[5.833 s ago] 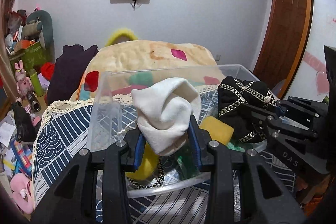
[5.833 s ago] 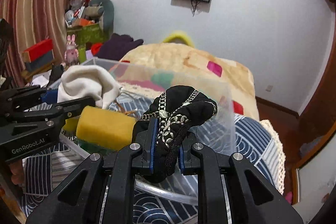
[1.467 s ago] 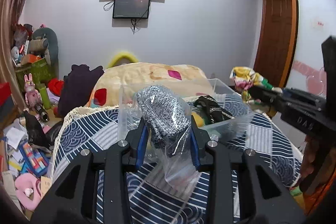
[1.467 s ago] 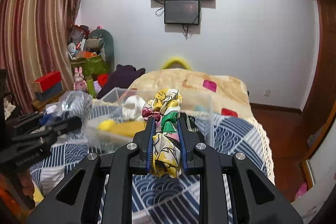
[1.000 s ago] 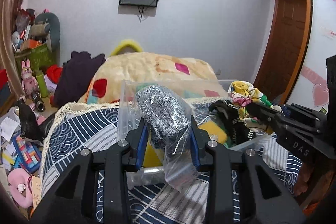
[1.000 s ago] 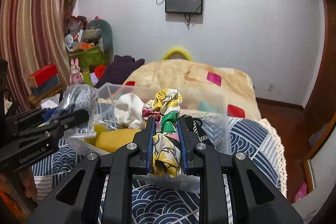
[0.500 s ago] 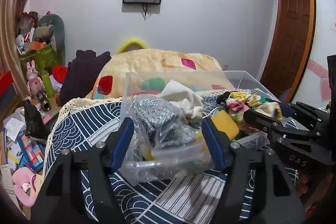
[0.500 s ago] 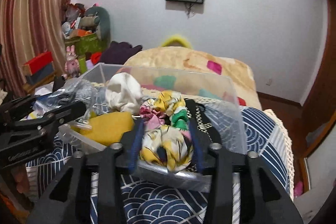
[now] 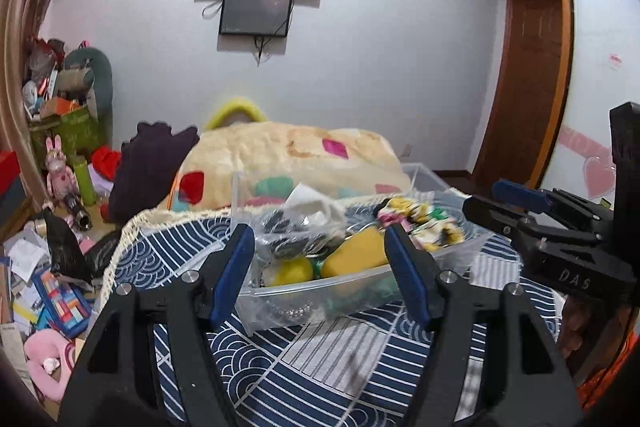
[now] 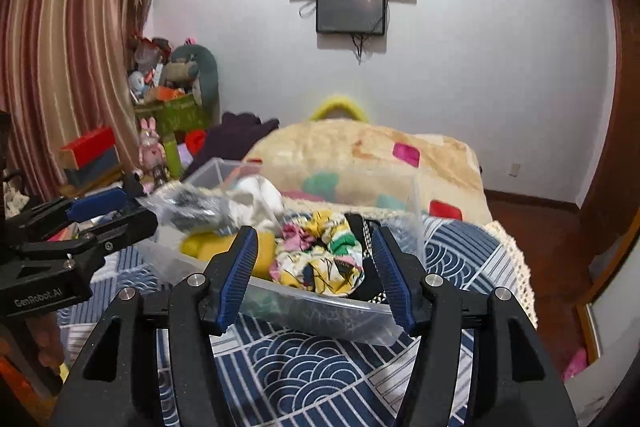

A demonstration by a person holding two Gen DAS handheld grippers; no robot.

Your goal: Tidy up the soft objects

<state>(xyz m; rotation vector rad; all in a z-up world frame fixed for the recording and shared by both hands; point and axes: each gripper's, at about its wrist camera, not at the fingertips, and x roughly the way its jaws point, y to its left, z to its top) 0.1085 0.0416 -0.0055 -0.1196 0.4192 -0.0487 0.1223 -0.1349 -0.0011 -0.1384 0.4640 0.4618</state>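
A clear plastic bin (image 9: 304, 297) (image 10: 304, 303) sits on the blue patterned bed cover. In it lie a bagged grey knit item (image 9: 288, 231) (image 10: 188, 205), a white cloth (image 9: 310, 201) (image 10: 260, 197), yellow sponges (image 9: 356, 255) (image 10: 266, 253), a floral cloth (image 9: 424, 223) (image 10: 320, 259) and a black chain-trimmed item (image 10: 362, 231). My left gripper (image 9: 320, 267) is open and empty just in front of the bin. My right gripper (image 10: 314, 273) is open and empty at the bin's near edge, in front of the floral cloth.
A cream blanket with coloured patches (image 9: 288, 155) lies behind the bin. A dark purple garment (image 9: 152, 163) sits to its left. Toys, boxes and papers (image 9: 44, 247) clutter the floor at left. A wooden door (image 9: 524, 99) stands at right.
Both grippers let go of their items and opened wide; the bagged grey knit and the floral cloth now lie in the bin. Both grippers have drawn back a little from it.
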